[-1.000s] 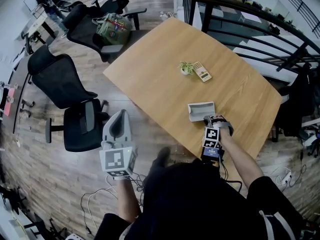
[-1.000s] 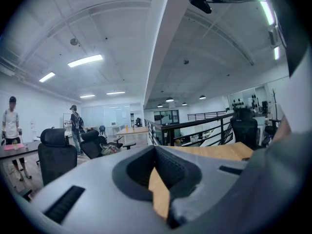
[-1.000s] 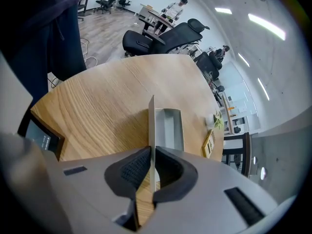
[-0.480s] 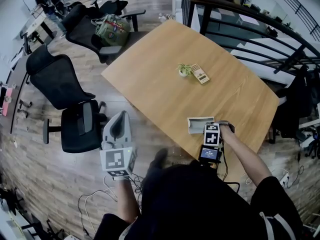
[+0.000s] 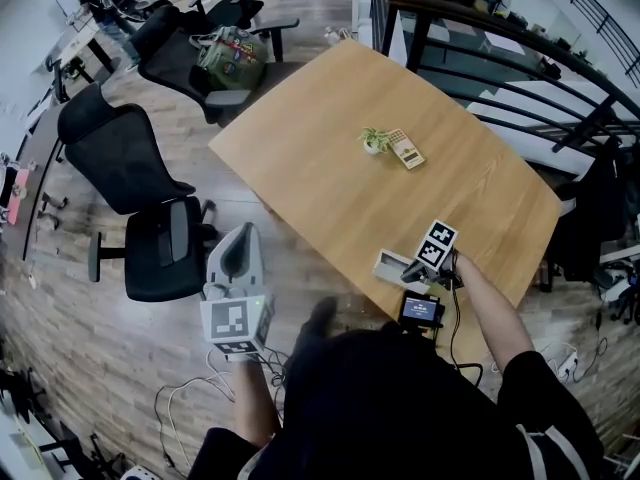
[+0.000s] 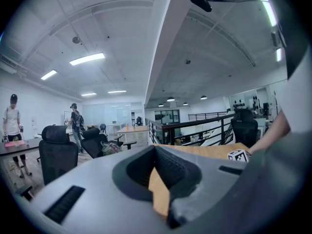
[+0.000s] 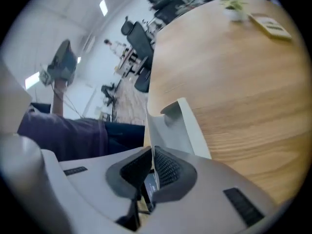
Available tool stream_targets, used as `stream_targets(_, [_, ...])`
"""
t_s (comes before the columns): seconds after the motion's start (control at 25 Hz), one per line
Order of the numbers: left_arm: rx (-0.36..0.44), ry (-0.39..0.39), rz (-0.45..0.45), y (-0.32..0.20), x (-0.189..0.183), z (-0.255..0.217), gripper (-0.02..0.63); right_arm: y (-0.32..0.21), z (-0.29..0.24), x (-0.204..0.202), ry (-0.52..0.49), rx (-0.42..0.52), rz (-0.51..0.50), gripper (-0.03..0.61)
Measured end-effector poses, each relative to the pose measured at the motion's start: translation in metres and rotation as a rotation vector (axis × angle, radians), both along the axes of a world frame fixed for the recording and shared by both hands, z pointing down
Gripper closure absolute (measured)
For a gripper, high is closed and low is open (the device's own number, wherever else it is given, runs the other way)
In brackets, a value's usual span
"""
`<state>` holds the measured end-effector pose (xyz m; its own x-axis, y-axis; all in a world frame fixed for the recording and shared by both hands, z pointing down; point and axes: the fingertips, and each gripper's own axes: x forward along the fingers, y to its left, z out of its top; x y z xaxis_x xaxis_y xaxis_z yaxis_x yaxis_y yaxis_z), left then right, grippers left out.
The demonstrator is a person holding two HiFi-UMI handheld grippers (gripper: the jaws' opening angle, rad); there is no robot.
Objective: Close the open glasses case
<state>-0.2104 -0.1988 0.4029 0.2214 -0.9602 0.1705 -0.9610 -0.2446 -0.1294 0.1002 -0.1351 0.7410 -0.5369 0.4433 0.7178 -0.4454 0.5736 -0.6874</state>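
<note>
The pale grey glasses case [image 5: 391,264] lies near the table's near edge, in front of the person. My right gripper [image 5: 413,268] is at its right end, marker cube tilted up. In the right gripper view a thin pale wall of the case [image 7: 178,128] runs into my right gripper [image 7: 152,156], and the pads pinch it. My left gripper [image 5: 238,240] hangs over the floor left of the table, far from the case. Its jaws [image 6: 155,150] meet at the tip with nothing in them.
The wooden table [image 5: 330,158] carries a small potted plant [image 5: 373,138] and a beige calculator-like slab [image 5: 406,149] further back. Black office chairs [image 5: 125,158] and a bag [image 5: 228,53] stand at the left, a railing [image 5: 480,23] behind. Cables [image 5: 190,393] lie on the floor.
My right gripper has rolled over, its marker cube swinging from below to above the hand. The case has moved with it toward the table's near edge. The left gripper has kept still.
</note>
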Motion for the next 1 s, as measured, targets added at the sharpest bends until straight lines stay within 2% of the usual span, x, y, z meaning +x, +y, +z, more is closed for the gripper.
stream_targets(0.12, [-0.001, -0.002, 0.004, -0.001, 0.002, 0.000, 0.614, -0.027, -0.002, 0.006, -0.083, -0.049, 0.295, 0.555])
stream_targets(0.36, [0.001, -0.008, 0.019, -0.004, 0.011, -0.002, 0.614, -0.055, -0.003, 0.022, -0.274, -0.163, 0.779, 0.557])
stream_targets(0.44, [0.003, -0.011, 0.021, -0.005, 0.011, -0.004, 0.614, -0.058, 0.000, 0.031, -0.339, -0.196, 0.920, 0.555])
stream_targets(0.56, [0.003, -0.017, 0.024, -0.006, 0.012, -0.005, 0.614, -0.060, 0.010, 0.050, -0.361, -0.196, 1.079, 0.535])
stream_targets(0.68, [0.002, -0.021, 0.028, -0.007, 0.013, -0.003, 0.614, -0.061, 0.016, 0.060, -0.364, -0.161, 1.123, 0.526])
stream_targets(0.8, [0.002, -0.021, 0.029, -0.008, 0.013, -0.003, 0.614, -0.062, 0.013, 0.057, -0.342, -0.090, 1.080, 0.523])
stream_targets(1.0, [-0.001, -0.014, 0.031, -0.009, 0.012, 0.000, 0.614, -0.064, 0.018, 0.062, -0.191, 0.187, 0.963, 0.497])
